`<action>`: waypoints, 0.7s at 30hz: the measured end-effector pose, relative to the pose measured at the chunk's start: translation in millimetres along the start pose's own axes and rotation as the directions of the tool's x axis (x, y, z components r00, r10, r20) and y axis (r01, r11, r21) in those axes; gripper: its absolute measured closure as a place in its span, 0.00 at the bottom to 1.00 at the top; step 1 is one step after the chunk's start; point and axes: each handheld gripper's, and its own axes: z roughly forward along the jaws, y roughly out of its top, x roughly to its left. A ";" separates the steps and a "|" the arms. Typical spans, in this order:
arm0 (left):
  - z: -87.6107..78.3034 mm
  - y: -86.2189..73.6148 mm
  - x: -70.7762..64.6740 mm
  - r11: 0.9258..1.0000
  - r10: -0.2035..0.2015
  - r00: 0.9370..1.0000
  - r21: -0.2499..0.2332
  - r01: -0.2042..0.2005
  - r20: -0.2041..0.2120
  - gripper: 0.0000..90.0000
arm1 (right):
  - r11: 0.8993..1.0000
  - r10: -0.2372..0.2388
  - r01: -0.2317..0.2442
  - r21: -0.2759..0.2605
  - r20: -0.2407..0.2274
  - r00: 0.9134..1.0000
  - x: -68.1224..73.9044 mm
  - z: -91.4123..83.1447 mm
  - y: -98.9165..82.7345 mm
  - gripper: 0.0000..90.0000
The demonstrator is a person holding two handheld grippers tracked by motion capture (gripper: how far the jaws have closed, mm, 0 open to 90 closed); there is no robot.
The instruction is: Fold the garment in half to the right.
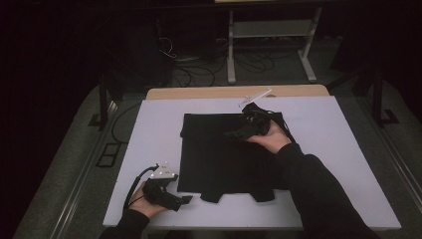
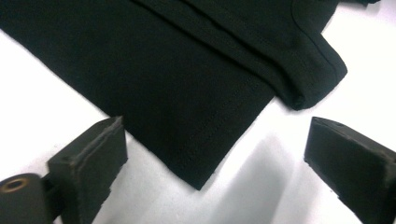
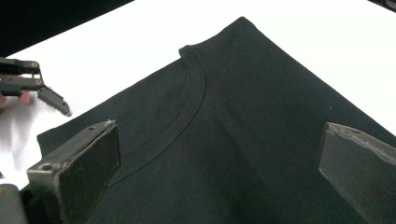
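Note:
A black T-shirt [image 1: 219, 154] lies folded flat on the white board [image 1: 159, 124]. My left gripper [image 1: 186, 199] rests at the board's front left, just beside the shirt's near left corner. In the left gripper view that corner of the shirt [image 2: 187, 93] points into the gap of the left gripper [image 2: 215, 140], whose jaws stand wide apart and touch no cloth. My right gripper [image 1: 234, 133] hovers over the shirt's far right part. In the right gripper view the right gripper [image 3: 219, 140] is open above the shirt [image 3: 252, 121], with the collar ahead and the left gripper [image 3: 58, 105] farther off.
The board lies on a wooden table [image 1: 199, 92] whose far edge shows behind it. Beyond stand a metal frame [image 1: 268, 30] and loose cables [image 1: 199, 69] on the dark floor. Bare white board lies left and right of the shirt.

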 end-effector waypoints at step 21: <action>1.9 2.3 -2.0 0.999 0.030 0.998 -0.015 -0.031 -0.058 0.32 | 1.000 -0.002 0.002 0.019 -0.013 1.000 -3.1 40.7 27.7 0.00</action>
